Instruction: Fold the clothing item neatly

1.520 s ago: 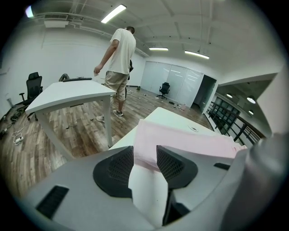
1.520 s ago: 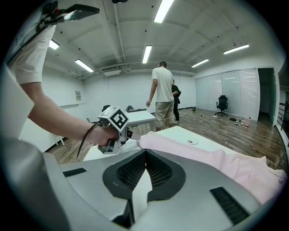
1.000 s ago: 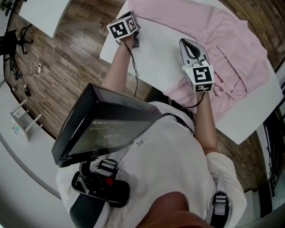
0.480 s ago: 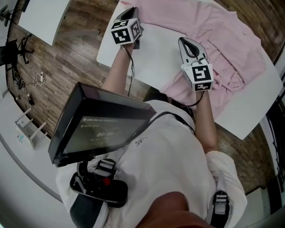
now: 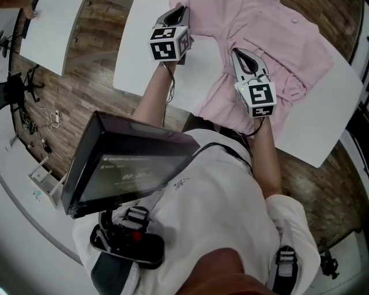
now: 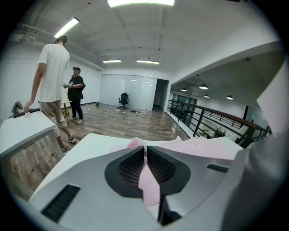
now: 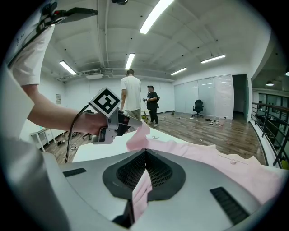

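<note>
The pink shirt (image 5: 288, 52) lies on the white table (image 5: 323, 132) at the upper right. The left gripper (image 5: 177, 11) and the right gripper (image 5: 239, 56) each pinch its fabric between nearly closed jaws.

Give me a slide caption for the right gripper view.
Right gripper clamped on a fold of the pink shirt; left gripper pinches another edge over the white table.

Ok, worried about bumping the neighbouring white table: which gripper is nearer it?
Left. The left gripper, pinching the pink shirt, sits toward the neighbouring table; the right gripper pinches the shirt farther away.
</note>
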